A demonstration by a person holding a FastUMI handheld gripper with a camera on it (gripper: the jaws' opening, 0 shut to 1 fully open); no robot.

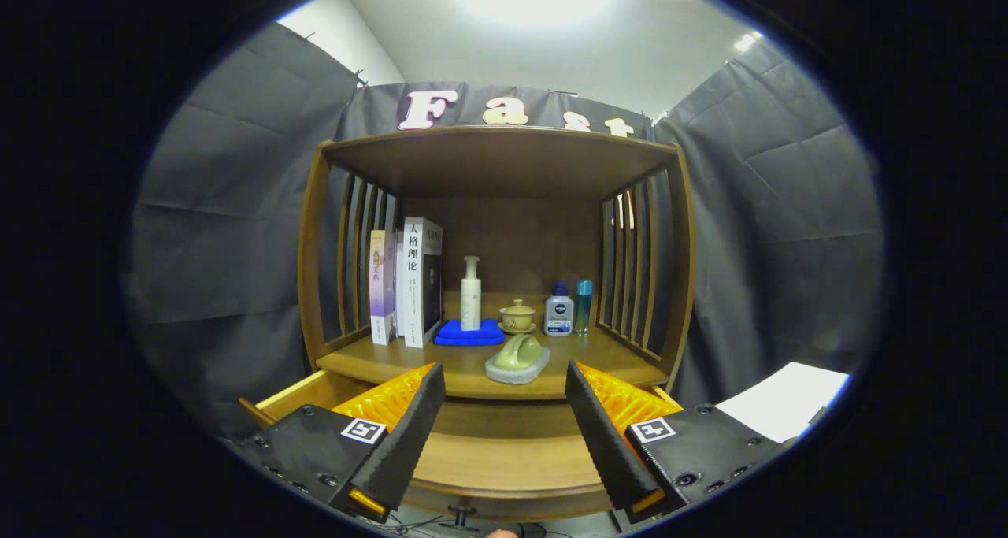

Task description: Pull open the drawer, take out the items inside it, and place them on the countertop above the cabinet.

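Note:
The wooden cabinet's drawer (504, 451) stands pulled open below my fingers, its bare wooden floor showing between them and its knob (461, 513) at the near edge. On the countertop (378, 361) above it, close to the front edge, rests a pale green brush-like item on a grey base (517, 358). My gripper (504, 376) hovers over the drawer, open, with nothing between its fingers; the green item lies just beyond the tips. The fingers hide the drawer's left and right parts.
Further back on the countertop stand two books (409, 282), a white pump bottle (471, 294) on a folded blue cloth (470, 333), a lidded tea cup (517, 316), a white bottle (558, 311) and a blue bottle (583, 306). Slatted sides and a top board enclose it. A white sheet (787, 400) lies right.

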